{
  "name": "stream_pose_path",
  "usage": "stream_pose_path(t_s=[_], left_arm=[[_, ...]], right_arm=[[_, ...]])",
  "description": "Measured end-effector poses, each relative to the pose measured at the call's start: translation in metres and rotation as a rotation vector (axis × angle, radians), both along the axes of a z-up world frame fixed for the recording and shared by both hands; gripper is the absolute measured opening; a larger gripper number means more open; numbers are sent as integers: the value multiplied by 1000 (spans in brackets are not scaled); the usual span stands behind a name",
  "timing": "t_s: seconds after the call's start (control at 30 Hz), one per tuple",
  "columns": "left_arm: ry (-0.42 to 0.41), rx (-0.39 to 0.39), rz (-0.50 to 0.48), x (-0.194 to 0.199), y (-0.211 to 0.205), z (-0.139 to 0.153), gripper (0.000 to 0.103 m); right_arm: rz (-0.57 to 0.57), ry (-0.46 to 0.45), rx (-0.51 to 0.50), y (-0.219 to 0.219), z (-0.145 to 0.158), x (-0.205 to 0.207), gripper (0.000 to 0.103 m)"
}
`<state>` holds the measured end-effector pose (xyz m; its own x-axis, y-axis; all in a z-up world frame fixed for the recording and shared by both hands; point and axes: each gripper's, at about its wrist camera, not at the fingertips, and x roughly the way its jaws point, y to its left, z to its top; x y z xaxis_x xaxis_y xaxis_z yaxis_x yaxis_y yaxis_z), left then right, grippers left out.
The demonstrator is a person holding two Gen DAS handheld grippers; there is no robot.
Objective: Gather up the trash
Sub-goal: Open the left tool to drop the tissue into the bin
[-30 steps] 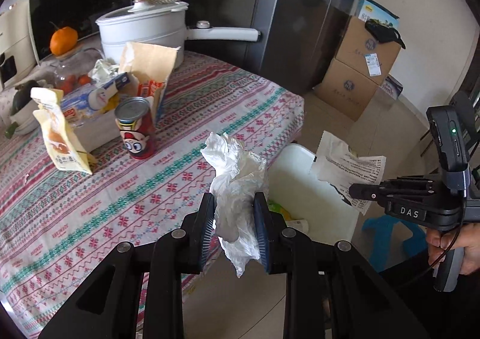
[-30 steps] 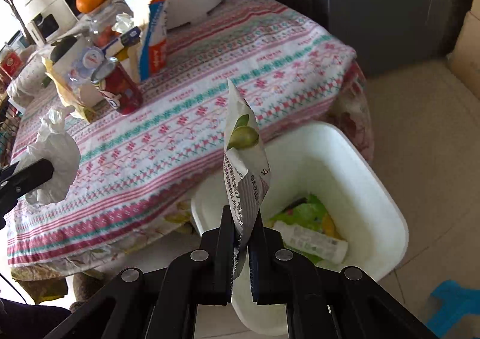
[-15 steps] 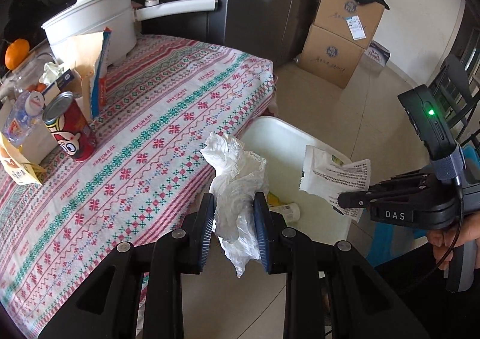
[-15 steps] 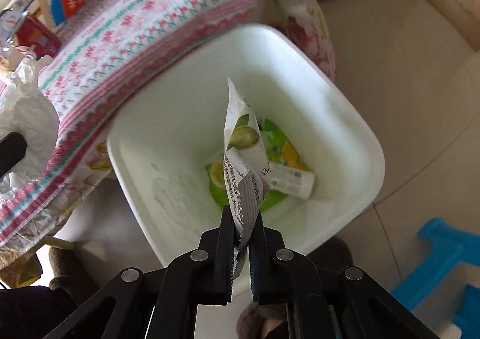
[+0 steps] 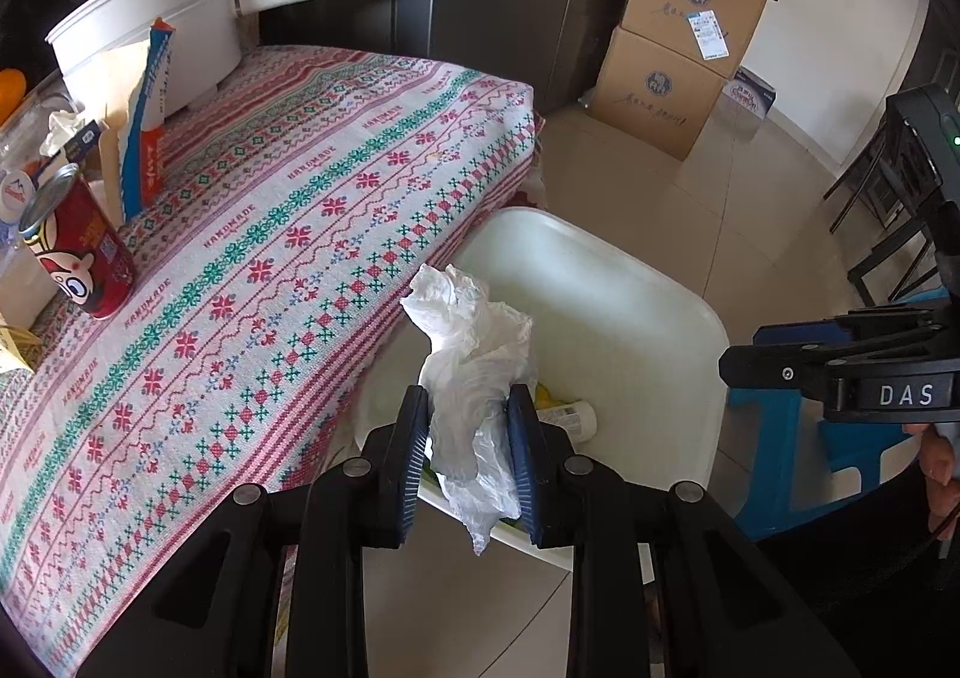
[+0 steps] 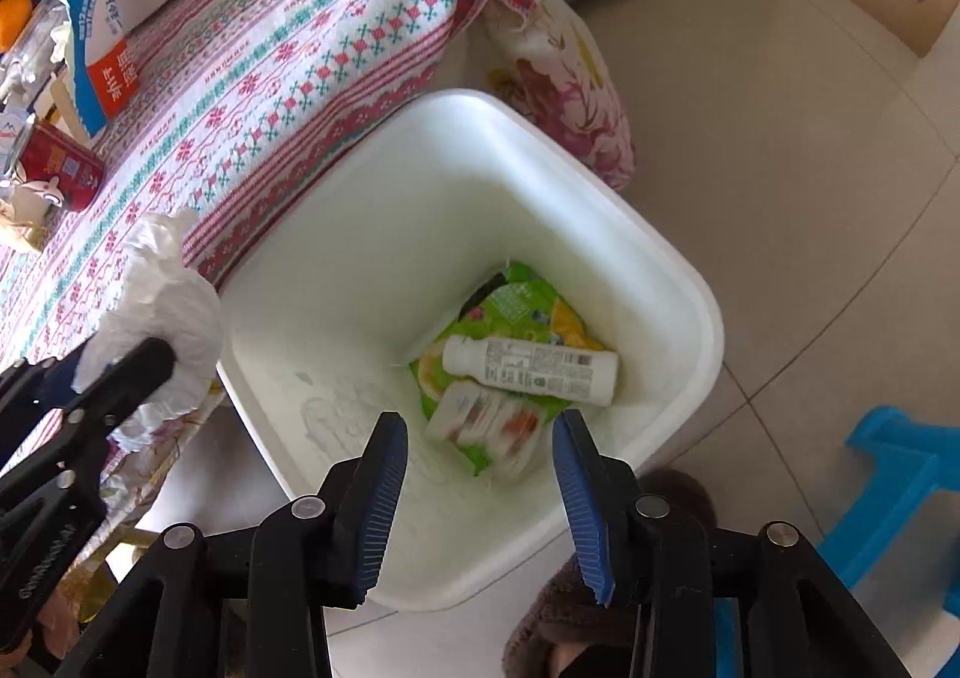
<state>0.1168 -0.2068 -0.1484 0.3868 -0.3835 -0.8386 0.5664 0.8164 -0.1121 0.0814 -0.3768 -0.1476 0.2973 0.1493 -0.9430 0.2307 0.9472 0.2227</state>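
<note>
My left gripper is shut on a crumpled white tissue and holds it over the near edge of the white trash bin. The tissue also shows in the right wrist view, at the bin's left rim. My right gripper is open and empty above the bin. Inside lie a white bottle, a green wrapper and a blurred snack packet in mid-fall or just landed. In the left wrist view my right gripper is at the right, edge-on.
The table with a patterned cloth stands left of the bin. On it are a red can, a torn carton and a white pot. Cardboard boxes stand by the far wall. A blue stool is right of the bin.
My right gripper has opened and let go of the snack packet, which dropped into the bin. My left gripper has moved right with the tissue, toward the bin.
</note>
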Motion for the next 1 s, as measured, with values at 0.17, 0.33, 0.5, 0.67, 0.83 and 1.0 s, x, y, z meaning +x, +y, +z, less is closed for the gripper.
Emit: stream_pose_path(t_s=[0.17, 0.33, 0.5, 0.67, 0.83, 1.0], left_arm=[[3, -4, -2, 2, -4, -3, 32], [-17, 27, 21, 3, -1, -1, 59], [-27, 17, 46, 4, 10, 11, 66], [-39, 20, 84, 6, 26, 20, 71], [-55, 20, 131, 6, 48, 31, 74], [-75, 12, 206, 9, 78, 45, 77]], right_arm=[[-1, -9, -18, -2, 3, -1, 47], [-18, -21, 3, -5, 4, -2, 52], [-31, -39, 0, -5, 9, -3, 57], [-27, -58, -6, -2, 15, -1, 60], [-15, -87, -14, 6, 22, 2, 64], [7, -124, -20, 21, 32, 7, 70]])
